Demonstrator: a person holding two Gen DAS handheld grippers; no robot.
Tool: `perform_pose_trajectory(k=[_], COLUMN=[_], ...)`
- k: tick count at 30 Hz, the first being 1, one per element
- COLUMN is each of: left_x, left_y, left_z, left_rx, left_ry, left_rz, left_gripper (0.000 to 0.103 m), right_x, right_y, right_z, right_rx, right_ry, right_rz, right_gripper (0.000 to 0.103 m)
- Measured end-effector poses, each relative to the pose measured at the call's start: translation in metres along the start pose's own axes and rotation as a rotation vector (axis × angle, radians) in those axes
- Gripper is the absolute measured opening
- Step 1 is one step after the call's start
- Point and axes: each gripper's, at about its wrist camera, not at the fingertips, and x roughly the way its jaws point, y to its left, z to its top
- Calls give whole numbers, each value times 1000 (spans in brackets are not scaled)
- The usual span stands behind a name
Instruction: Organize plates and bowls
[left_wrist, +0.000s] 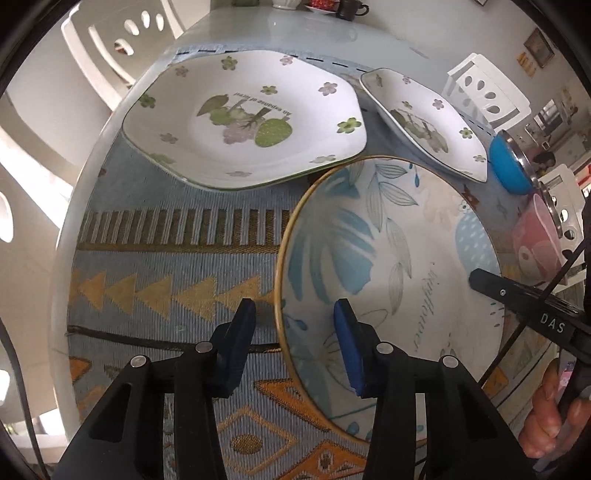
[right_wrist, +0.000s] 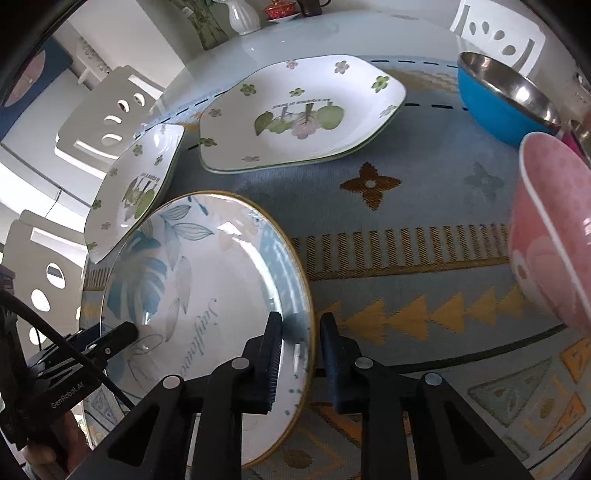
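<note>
A round plate with blue leaves and a gold rim (left_wrist: 399, 266) (right_wrist: 207, 288) is held tilted above the patterned mat. My left gripper (left_wrist: 295, 317) straddles its left rim, one finger outside, one inside, with a gap showing. My right gripper (right_wrist: 301, 332) is closed on its right rim. Two white hexagonal plates with green flowers lie behind: a large one (left_wrist: 243, 118) (right_wrist: 299, 110) and a smaller one (left_wrist: 424, 122) (right_wrist: 136, 188). A blue bowl with steel inside (left_wrist: 508, 166) (right_wrist: 498, 99) and a pink bowl (left_wrist: 535, 240) (right_wrist: 550, 236) stand at the right.
A blue and gold woven mat (left_wrist: 166, 258) (right_wrist: 424, 229) covers the glass table (left_wrist: 295, 33). White chairs (left_wrist: 122, 40) (right_wrist: 107, 114) ring the table. A vase (right_wrist: 243, 14), a red dish and a dark cup (left_wrist: 351, 9) stand at the far end.
</note>
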Motion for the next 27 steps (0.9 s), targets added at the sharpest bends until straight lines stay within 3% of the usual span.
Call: perform_pose_trajectory(k=[4, 6, 12, 27], left_x=[2, 3, -8, -50], left_y=[-9, -12, 1, -9], left_z=[1, 3, 7, 6], left_rx=[37, 31, -38, -10], left_ry=[-5, -10, -17, -110], left_rz=[-37, -18, -125, -172], left_gripper=[41, 40, 40, 40], right_x=[1, 2, -2, -47], right_y=[-2, -2, -10, -7], right_z=[1, 2, -1, -12], right_rx=[15, 14, 49, 23], right_ry=[-2, 7, 24, -40], right_rz=[19, 25, 80, 135], right_gripper=[21, 21, 21, 21])
